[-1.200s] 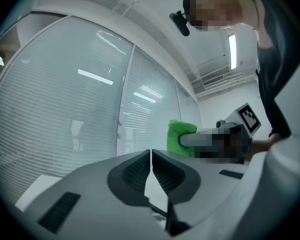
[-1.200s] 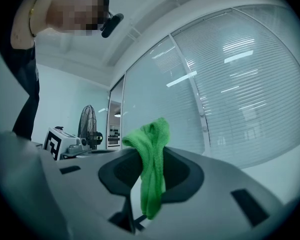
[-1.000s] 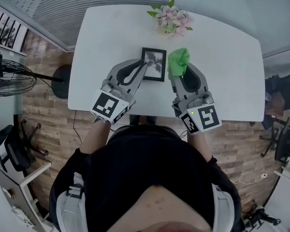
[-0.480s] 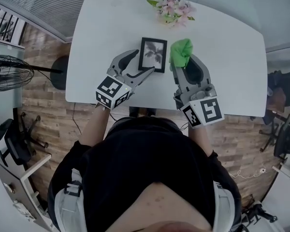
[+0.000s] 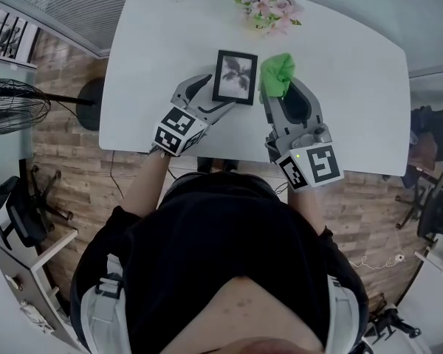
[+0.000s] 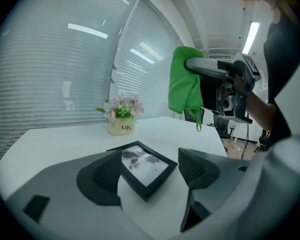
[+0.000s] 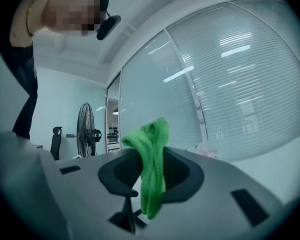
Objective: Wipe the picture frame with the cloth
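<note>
Left tool (image 6: 151,169), jaws just opened, straddles flat black picture frame (image 5: 235,77); right tool (image 7: 150,173) clenches green cloth (image 7: 157,134).

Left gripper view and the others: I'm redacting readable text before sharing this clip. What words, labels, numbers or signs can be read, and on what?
"Life" (last letter unsure): on the cream flower pot.
The cubes on the left gripper and right gripper: black-and-white marker patterns, no letters.
On the picture frame: no text readable.
</note>
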Available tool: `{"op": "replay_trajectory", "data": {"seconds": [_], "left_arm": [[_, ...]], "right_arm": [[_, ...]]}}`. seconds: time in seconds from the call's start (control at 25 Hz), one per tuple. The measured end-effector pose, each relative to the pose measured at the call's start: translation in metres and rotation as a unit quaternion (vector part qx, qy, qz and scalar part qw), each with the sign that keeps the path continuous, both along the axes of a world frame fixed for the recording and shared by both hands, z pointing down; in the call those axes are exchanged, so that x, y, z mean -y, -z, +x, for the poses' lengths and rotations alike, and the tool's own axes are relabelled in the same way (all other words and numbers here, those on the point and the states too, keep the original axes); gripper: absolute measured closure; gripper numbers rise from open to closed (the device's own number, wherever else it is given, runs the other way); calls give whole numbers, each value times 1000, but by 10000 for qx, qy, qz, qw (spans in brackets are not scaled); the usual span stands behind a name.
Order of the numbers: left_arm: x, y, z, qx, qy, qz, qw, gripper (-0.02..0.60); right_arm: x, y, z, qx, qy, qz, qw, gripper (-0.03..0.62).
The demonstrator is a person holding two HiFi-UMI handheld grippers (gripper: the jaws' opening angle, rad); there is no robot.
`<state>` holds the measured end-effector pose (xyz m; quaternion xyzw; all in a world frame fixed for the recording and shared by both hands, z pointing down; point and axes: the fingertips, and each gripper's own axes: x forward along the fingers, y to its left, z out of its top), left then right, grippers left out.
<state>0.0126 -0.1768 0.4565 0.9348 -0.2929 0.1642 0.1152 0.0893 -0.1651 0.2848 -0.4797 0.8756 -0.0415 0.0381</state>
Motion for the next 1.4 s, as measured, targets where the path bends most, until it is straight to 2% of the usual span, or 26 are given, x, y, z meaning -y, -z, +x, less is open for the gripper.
{"op": "replay_trajectory", "data": {"seconds": [0.36,0.76,1.24,1.4], "left_arm": [[4,-27,0,401,-31,-225,9989,229],[3,-45,4,651,-141,-414,9969,227],[5,-53,10,1142,-277,-471,9920,229],[6,-61,9,1396,-205,-492,9888,246]], "right_arm": [[0,-1,-2,2,-2,-23,10000,494],[-1,-6,-1,13,-17,-85,10000,494],[-3,-5,0,36,-21,-77,10000,494],[-4,-5,0,47,-11,-88,9999,494]]}}
